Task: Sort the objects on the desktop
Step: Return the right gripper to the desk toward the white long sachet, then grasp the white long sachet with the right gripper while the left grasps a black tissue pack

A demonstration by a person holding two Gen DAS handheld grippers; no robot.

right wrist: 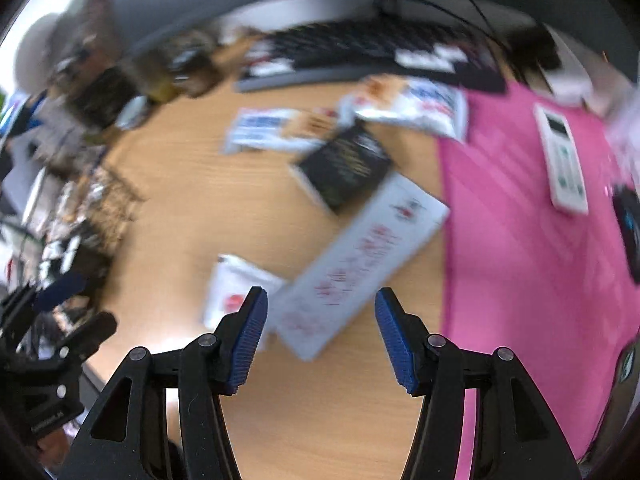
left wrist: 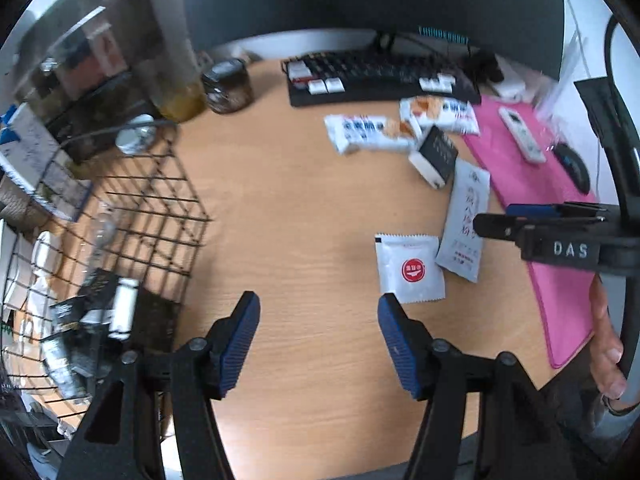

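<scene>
In the left wrist view my left gripper [left wrist: 319, 304] stands open over bare wood, nothing between its blue pads. A square white sachet with a red circle [left wrist: 410, 268] lies just right of its right finger. Beyond it lie a long white sachet [left wrist: 464, 220], a black-and-white box [left wrist: 434, 156] and two snack packs [left wrist: 368, 134]. My right gripper [left wrist: 492, 220] reaches in from the right over the long sachet. In the blurred right wrist view the right gripper [right wrist: 320, 300] is open above the long sachet [right wrist: 360, 256], with the square sachet [right wrist: 236, 292] by its left finger.
A black wire basket [left wrist: 168, 208] holding several packets stands at the left, with jars [left wrist: 228, 86] behind it. A keyboard [left wrist: 380, 76] lies at the back. The pink mat [left wrist: 532, 184] at the right carries a white remote [left wrist: 522, 134] and a mouse [left wrist: 574, 166]. A hand [left wrist: 608, 344] shows at the right edge.
</scene>
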